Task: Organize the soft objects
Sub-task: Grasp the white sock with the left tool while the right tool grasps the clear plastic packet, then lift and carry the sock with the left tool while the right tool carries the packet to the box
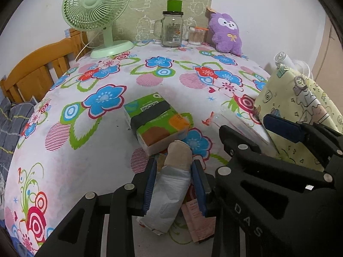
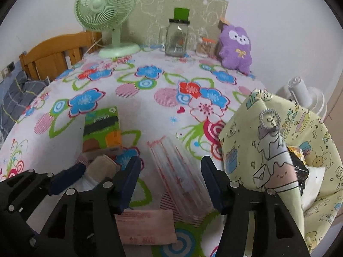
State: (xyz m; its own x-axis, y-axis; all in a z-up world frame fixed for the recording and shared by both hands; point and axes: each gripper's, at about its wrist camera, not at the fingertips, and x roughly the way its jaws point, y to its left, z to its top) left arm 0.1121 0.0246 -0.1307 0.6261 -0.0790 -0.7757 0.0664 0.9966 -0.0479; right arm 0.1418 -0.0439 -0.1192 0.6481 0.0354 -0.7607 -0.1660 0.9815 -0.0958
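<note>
- Floral tablecloth [image 1: 103, 167] covers my work surface, bed rail beyond.
- One rolled grey-and-beige bundle [image 1: 171, 184], pinched between my left gripper [image 1: 174, 186] pads, lifted at the near edge, presumably for stowing.
- Right gripper [image 2: 170, 182] spread, empty, over one clear ribbed sleeve [image 2: 182, 182] beside one yellow cartoon-print bag [image 2: 278, 160].
- One green tissue pack [image 1: 154, 122], one pink packet [image 2: 145, 227], one purple plush [image 1: 225, 34] wait.

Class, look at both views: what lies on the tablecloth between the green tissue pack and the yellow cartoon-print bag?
A clear plastic packet with red print lies between the tissue pack and the bag, clearest in the right wrist view.
</note>
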